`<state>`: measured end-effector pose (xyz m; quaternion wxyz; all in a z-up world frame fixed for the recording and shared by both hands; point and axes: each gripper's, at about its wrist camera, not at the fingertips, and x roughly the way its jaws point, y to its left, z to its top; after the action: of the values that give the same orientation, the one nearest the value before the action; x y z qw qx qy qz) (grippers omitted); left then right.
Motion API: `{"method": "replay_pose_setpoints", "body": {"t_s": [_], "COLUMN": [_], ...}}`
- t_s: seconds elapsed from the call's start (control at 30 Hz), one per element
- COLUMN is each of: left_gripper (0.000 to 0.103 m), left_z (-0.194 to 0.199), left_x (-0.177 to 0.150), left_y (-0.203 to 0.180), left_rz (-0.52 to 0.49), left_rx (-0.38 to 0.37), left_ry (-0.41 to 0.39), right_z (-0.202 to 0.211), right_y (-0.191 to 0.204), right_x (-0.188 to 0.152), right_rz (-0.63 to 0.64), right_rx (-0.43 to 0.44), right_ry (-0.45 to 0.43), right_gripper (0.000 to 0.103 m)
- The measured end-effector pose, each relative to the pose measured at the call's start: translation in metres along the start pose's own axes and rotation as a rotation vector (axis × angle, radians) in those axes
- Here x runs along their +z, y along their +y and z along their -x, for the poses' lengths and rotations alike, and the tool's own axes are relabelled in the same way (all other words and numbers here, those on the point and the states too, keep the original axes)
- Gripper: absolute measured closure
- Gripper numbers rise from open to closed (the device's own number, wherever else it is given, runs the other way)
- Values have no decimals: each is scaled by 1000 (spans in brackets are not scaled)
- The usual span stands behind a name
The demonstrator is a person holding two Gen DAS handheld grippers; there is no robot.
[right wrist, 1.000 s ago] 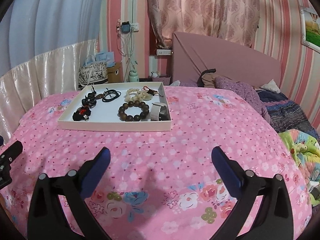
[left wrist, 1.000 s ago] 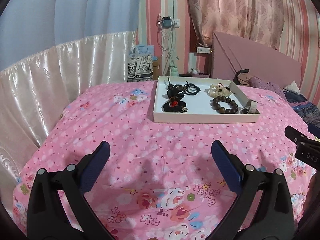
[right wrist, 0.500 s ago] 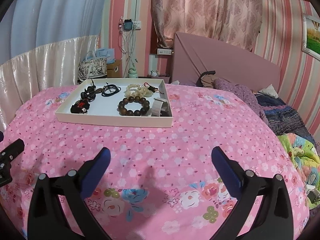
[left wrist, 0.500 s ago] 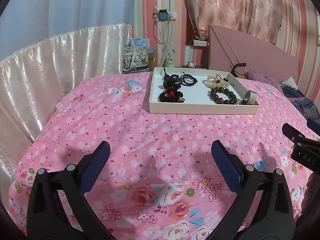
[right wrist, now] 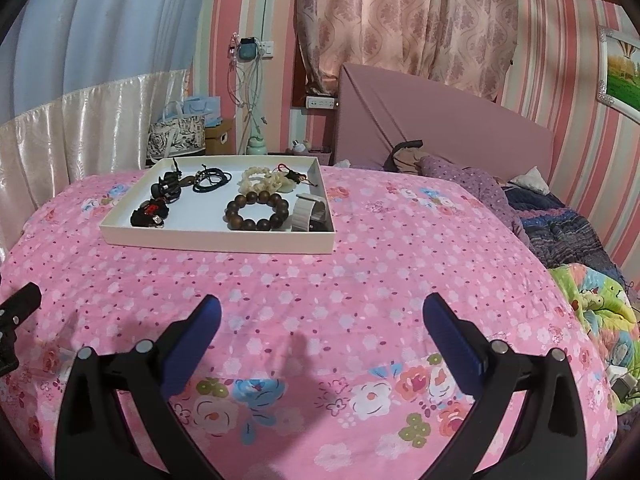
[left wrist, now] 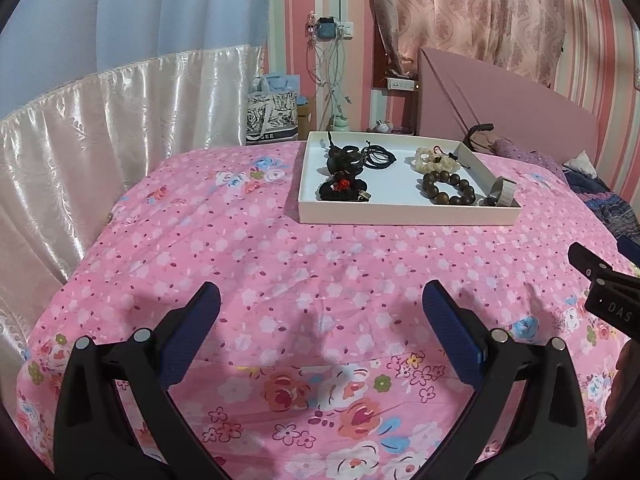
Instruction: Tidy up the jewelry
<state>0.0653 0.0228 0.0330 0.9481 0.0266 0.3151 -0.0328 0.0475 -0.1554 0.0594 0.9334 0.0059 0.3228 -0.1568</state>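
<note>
Left wrist view: the left gripper hangs spread wide and empty over the pink bedspread; the white tray of jewelry lies toward the bed's far edge.

Right wrist view: the right gripper is likewise released, empty; a bead bracelet lies in the tray near its right wall.

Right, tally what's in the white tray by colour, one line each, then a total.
Black pieces: 3, a beaded piece, a cord loop and one with a red spot.
Dark brown bead bracelet: 1.
Cream bead bracelet: 1.
Pale band: 1.
Total: 6 in the tray.
</note>
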Motion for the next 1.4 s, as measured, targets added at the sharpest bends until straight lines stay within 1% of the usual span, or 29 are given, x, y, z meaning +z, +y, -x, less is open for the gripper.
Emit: {"method": "replay_pose_setpoints", "body": {"t_s": [1.03,1.4], "left_gripper": [3,3], "left_z": [3,3], "left_x": [0,1], "left_y": [2,4], "left_rz": [4,9], "left_rx": [13,16], "left_ry": [-18,-14], "right_z": [0,0], "right_y": [-6,-5], "right_x": [0,0], "right_rz": [-15,-15], "right_rx": [-8,-10], "right_ry": [-6,-4], "right_gripper": [2,2]}}
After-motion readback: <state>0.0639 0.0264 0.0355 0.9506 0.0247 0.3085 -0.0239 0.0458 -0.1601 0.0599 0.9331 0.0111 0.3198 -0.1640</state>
